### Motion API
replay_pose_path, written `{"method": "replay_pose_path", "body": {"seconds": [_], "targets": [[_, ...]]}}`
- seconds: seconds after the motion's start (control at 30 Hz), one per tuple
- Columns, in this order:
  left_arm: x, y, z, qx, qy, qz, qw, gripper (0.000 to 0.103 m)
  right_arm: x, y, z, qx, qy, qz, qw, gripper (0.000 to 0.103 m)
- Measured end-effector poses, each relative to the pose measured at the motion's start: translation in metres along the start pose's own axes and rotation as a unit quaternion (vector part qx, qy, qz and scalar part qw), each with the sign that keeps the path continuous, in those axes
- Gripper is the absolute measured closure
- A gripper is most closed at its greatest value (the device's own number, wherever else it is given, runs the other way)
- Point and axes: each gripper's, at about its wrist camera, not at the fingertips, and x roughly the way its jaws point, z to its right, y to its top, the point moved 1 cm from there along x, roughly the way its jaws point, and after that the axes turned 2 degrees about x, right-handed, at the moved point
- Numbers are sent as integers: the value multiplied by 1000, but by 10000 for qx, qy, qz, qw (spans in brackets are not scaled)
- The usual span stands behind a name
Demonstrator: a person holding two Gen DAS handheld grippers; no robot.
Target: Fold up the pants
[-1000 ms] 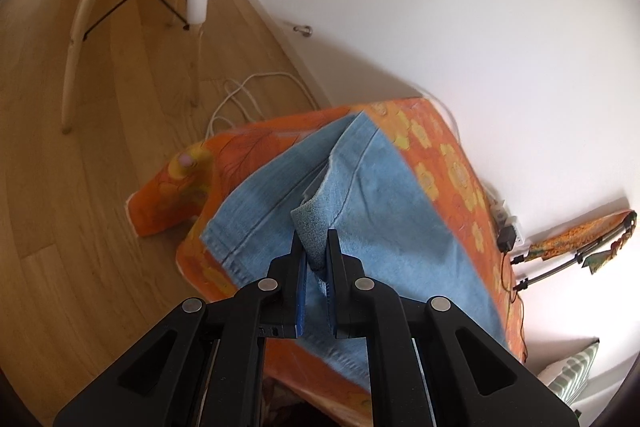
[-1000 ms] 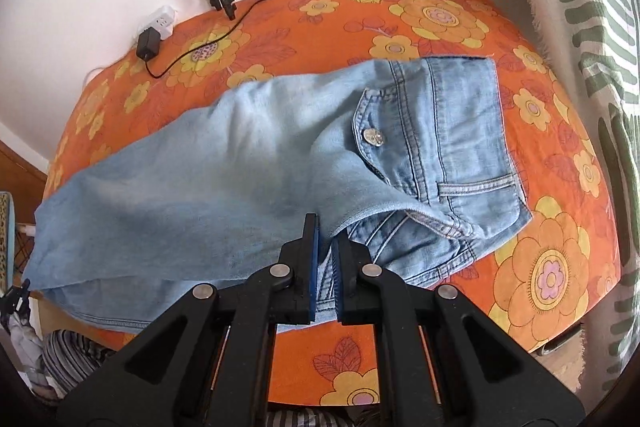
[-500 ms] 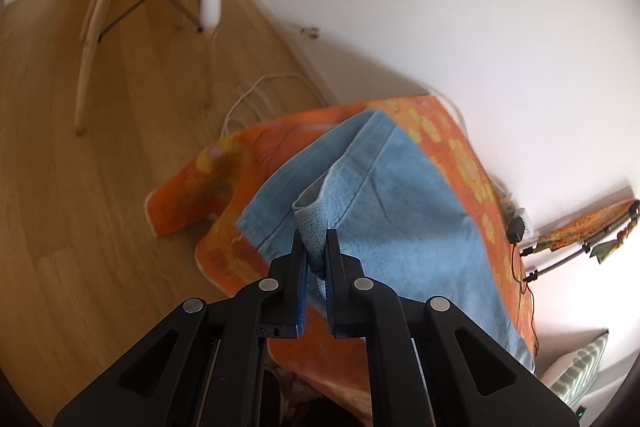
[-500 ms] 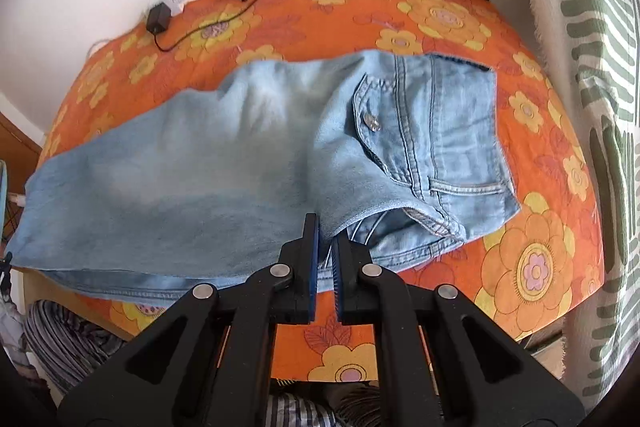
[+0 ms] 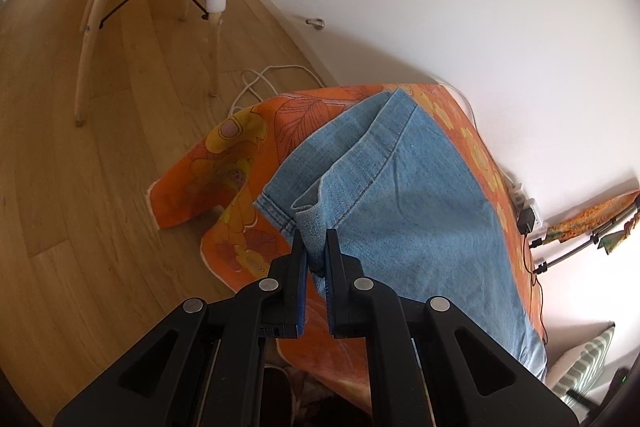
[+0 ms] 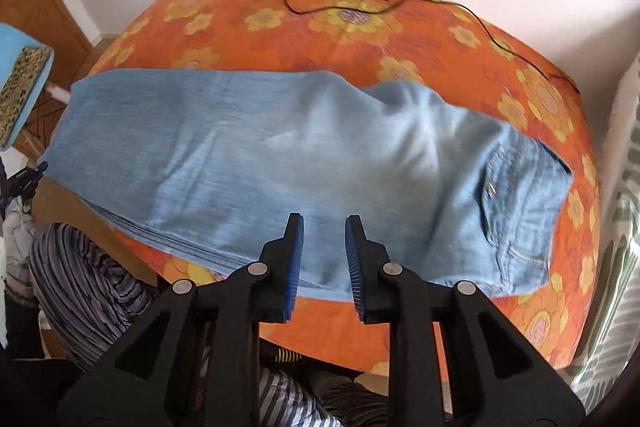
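One left gripper (image 5: 316, 241) pinches the jeans (image 6: 280, 163) hem; right gripper (image 6: 323, 227) hovers spread above.

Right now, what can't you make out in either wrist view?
- Left wrist: denim deep between the left gripper fingers is hidden by the pads; how much the grip holds is unclear.
- Left wrist: waist end of the jeans is cut off behind the fingers.
- Right wrist: motion blur smears the pocket button; the right gripper is open, contact with denim unclear.
- Right wrist: the leg hem is cut off at the table edge.
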Motion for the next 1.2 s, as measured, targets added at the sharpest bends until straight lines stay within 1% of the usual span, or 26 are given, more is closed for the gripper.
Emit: {"method": "replay_pose_path", "body": {"seconds": [0.13,0.23,0.33,0.4,0.43,0.47,0.53,0.57,0.63,0.7,0.83,0.9,1.03,1.2], "targets": [[-1,0,8,347,178,-3,9992,97,14,39,-55,-494,400,124,9979,81],[-1,1,14,587,301,14,9978,97,28,65,-98,-1000,607,219,9929,81],[-1,1,14,645,319,7,9974,97,42,88,-142,-1454,764,354,9858,81],[0,1,12,603,296,-12,9977,97,51,105,-174,-1698,1023,460,9791,80],[0,1,11,587,287,-13,9979,97,58,114,-192,-1842,1178,455,9747,80],[-1,1,11,590,288,-6,9978,97,63,121,-209,-1983,1305,444,9704,76],[-1,1,12,624,300,14,9976,97,74,135,-248,-2319,1479,552,9598,72],[-1,1,13,666,318,18,9973,97,78,139,-266,-2484,1585,613,9536,69],[1,1,15,696,324,17,9970,97,90,149,-307,-2858,1779,651,9394,66],[3,3,15,689,306,-6,9972,97,106,157,-347,-3227,1934,516,9251,66],[9,5,15,690,284,-73,9972,97,138,167,-411,-3757,2073,325,9027,66],[13,7,16,733,295,-118,9968,97,154,169,-435,-3914,2158,201,8944,66],[18,11,19,729,248,-90,9970,97,185,175,-471,-4133,2241,49,8826,66],[20,11,19,697,197,-65,9974,97,219,183,-504,-4408,2221,-50,8697,66]]}}
